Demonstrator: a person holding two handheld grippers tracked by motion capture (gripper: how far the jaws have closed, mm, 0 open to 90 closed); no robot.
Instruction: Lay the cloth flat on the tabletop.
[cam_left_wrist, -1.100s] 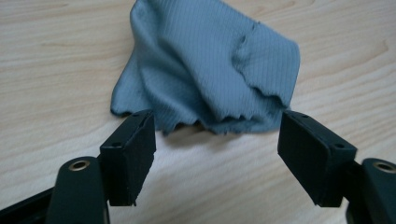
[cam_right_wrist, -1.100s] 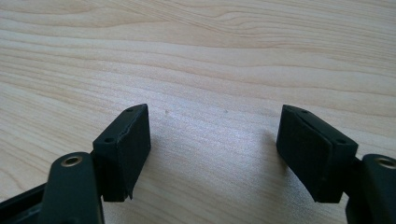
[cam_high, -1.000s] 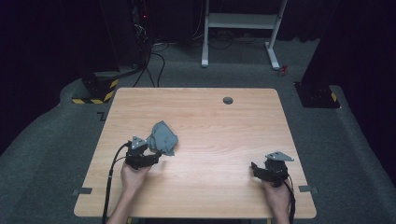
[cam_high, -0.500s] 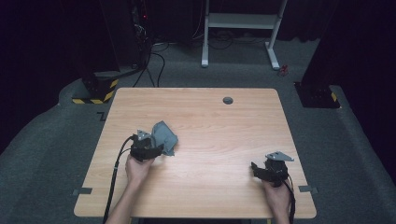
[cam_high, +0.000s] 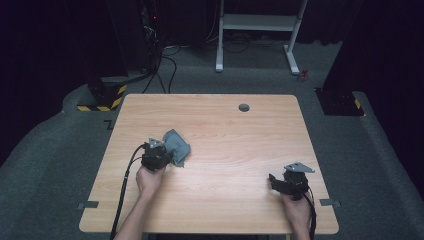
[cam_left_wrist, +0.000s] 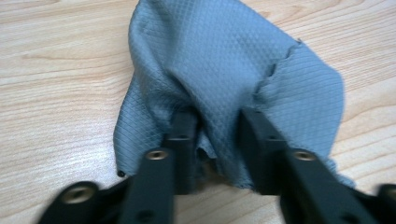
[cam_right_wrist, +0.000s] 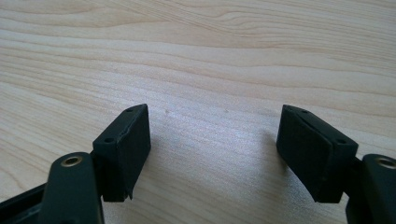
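A crumpled grey cloth (cam_high: 178, 144) lies on the left half of the wooden table (cam_high: 225, 130). My left gripper (cam_high: 169, 156) sits at the cloth's near edge, held by a hand. In the left gripper view its jaws have just been closing, and a raised fold of the cloth (cam_left_wrist: 224, 60) is bunched between the pads, so the left gripper (cam_left_wrist: 217, 119) is shut on it. My right gripper (cam_high: 273, 180) rests near the table's front right, held by the other hand. In its own view the right gripper (cam_right_wrist: 215, 128) stands open over bare wood, with nothing between the jaws.
A small dark round disc (cam_high: 244, 107) sits near the table's far edge. The left gripper's black cable (cam_high: 125, 185) trails off the front edge. Beyond the table stand a white desk frame (cam_high: 260, 22) and a yellow-black striped base (cam_high: 100, 102) on the floor.
My left gripper has slid right onto the cloth's near edge and its jaws have closed on a fold. The right gripper has not moved.
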